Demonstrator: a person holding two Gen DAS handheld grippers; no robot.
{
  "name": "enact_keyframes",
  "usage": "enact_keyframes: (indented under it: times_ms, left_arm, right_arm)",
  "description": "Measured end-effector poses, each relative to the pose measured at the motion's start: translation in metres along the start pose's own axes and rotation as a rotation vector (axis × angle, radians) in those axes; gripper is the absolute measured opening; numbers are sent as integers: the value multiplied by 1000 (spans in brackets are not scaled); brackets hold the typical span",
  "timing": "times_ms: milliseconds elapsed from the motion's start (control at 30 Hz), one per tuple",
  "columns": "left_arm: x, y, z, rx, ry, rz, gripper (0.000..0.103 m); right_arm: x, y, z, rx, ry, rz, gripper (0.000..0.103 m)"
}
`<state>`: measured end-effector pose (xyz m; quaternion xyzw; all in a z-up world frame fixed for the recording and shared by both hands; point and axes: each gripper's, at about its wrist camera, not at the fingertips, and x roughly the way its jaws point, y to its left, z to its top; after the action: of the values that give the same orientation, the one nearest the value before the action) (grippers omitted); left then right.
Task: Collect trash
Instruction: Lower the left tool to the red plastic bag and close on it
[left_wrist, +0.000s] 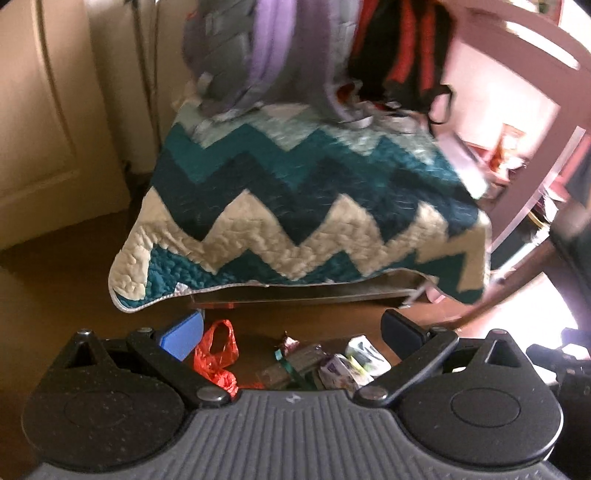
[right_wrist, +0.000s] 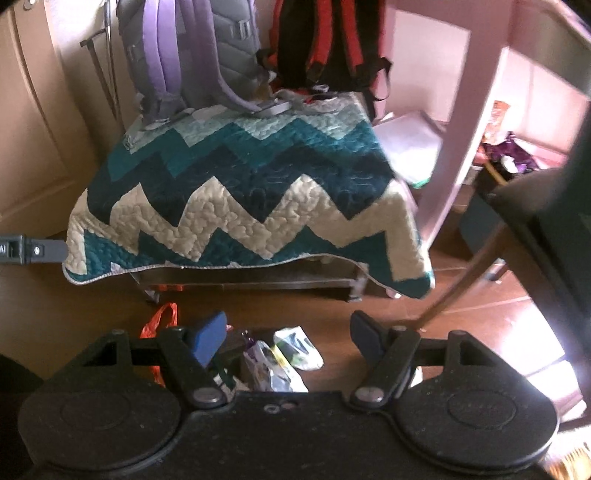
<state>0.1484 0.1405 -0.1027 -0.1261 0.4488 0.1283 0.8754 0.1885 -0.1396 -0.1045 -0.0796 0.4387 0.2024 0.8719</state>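
Trash lies on the brown floor in front of a low bench. A red plastic bag (left_wrist: 216, 354) lies at the left, with several wrappers (left_wrist: 343, 363) to its right. In the right wrist view the red bag (right_wrist: 159, 321) is at the left and a white and green wrapper (right_wrist: 299, 345) and a purple and white wrapper (right_wrist: 271, 367) lie between the fingers. My left gripper (left_wrist: 291, 332) is open and empty above the trash. My right gripper (right_wrist: 288, 334) is open and empty above the wrappers.
A teal and cream zigzag quilt (left_wrist: 295, 206) covers the low bench (right_wrist: 251, 280). A grey and purple backpack (right_wrist: 192, 55) and a red and black backpack (right_wrist: 321, 40) stand on it. A pink shelf unit (right_wrist: 461, 122) is at the right, a cream door (left_wrist: 48, 122) at the left.
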Motion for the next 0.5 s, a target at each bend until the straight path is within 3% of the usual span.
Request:
enact_keyframes:
  times_ms: [200,433,500]
  left_arm:
    - [77,27,7,25,53,71,103]
    - [161,64,6,117,193,80,103]
    - [186,72,3,135,258,101,103]
  right_arm:
    - [86,1,10,-40,96,87,74]
    - [168,15,1,-92,186,160,73]
    - [195,17,-5,-87,247,160,73]
